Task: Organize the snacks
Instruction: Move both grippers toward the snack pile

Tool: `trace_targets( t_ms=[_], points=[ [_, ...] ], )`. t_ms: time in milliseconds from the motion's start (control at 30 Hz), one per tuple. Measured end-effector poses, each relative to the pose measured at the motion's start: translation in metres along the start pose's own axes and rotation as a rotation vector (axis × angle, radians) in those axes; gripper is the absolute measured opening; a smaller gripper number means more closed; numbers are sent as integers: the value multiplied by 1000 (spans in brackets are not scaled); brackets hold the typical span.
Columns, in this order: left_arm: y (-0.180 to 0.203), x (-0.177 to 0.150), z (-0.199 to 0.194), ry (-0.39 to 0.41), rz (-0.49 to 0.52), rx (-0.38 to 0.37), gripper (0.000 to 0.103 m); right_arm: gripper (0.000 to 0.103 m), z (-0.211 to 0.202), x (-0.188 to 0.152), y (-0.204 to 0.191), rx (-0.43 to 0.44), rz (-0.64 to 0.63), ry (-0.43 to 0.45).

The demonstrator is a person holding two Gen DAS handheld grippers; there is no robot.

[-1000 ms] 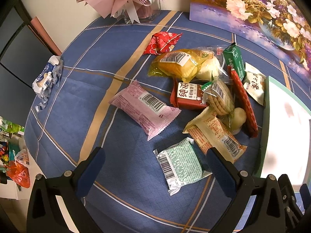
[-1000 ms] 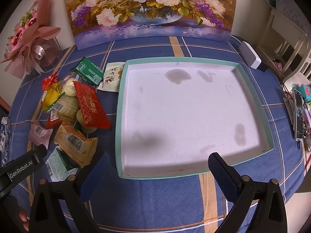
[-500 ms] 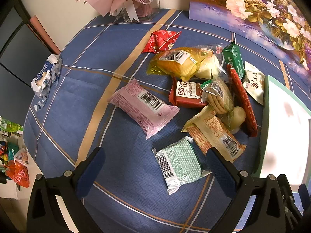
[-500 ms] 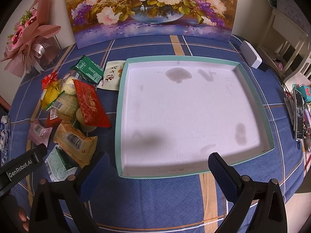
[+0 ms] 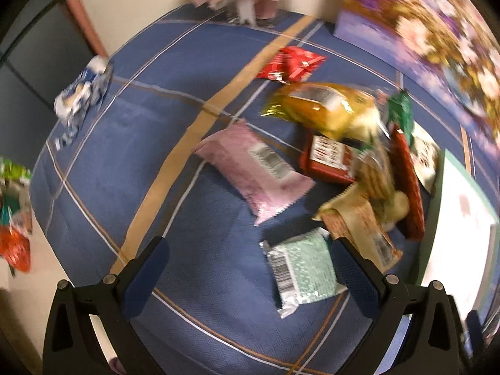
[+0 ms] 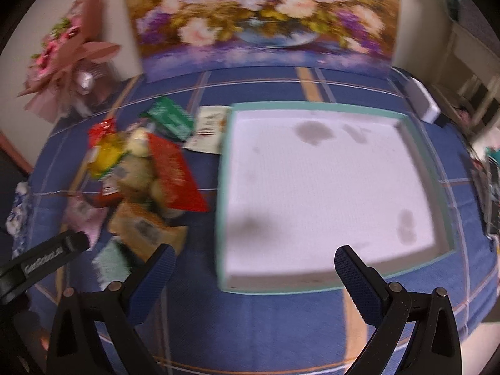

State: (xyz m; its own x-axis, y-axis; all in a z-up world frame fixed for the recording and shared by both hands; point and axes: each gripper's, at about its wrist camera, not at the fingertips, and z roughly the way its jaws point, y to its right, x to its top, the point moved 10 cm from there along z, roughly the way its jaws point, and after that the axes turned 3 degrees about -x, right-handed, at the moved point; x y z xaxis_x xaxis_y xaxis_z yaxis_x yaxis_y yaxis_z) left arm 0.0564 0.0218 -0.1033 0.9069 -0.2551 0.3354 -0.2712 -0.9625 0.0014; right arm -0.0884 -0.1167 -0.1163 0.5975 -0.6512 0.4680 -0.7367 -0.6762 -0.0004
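A heap of snack packets lies on the blue cloth, left of a shallow teal-rimmed white tray (image 6: 418, 153) with nothing in it. In the left wrist view I see a pink packet (image 5: 256, 168), a pale green packet (image 5: 300, 272), a tan packet (image 5: 359, 231), a yellow packet (image 5: 325, 106), a red carton (image 5: 328, 159) and a small red packet (image 5: 290, 65). My left gripper (image 5: 250, 262) is open above the cloth, just left of the green packet. My right gripper (image 6: 253, 265) is open over the tray's near left corner. Both views are blurred.
A flower painting (image 6: 259, 12) leans at the table's back. A pink bouquet (image 6: 72, 59) stands at the back left. A blue-white wrapper (image 5: 84, 93) lies near the left table edge. A white box (image 6: 425, 100) sits beyond the tray's far right corner.
Both views have blurred with motion. The left view has swung so the snacks sit further right; the right gripper has shifted left and forward, so the tray and snack heap sit further right and larger.
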Motion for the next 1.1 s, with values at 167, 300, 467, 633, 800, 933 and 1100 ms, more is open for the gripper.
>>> trace_targets(
  t_ms=[167, 300, 467, 633, 800, 933, 1100],
  points=[
    [-18, 7, 10, 7, -60, -29, 103, 103, 14, -3, -35, 50, -75, -26],
    [-29, 2, 27, -42, -103, -77, 103, 103, 23, -8, -59, 75, -143, -41],
    [-23, -12, 50, -132, -98, -139, 103, 103, 31, -14, -65, 55, -196, -57],
    [-5, -34, 78, -219, -45, -151, 103, 103, 34, -18, -58, 38, -192, -71],
    [6, -56, 102, -284, -30, -142, 101, 103, 35, -17, -52, 27, -187, -80],
    [7, -60, 109, -276, -19, -148, 83, 103, 36, -16, -52, 27, -192, -82],
    [8, -62, 114, -260, 6, -136, 57, 103, 39, -16, -53, 22, -201, -82]
  ],
)
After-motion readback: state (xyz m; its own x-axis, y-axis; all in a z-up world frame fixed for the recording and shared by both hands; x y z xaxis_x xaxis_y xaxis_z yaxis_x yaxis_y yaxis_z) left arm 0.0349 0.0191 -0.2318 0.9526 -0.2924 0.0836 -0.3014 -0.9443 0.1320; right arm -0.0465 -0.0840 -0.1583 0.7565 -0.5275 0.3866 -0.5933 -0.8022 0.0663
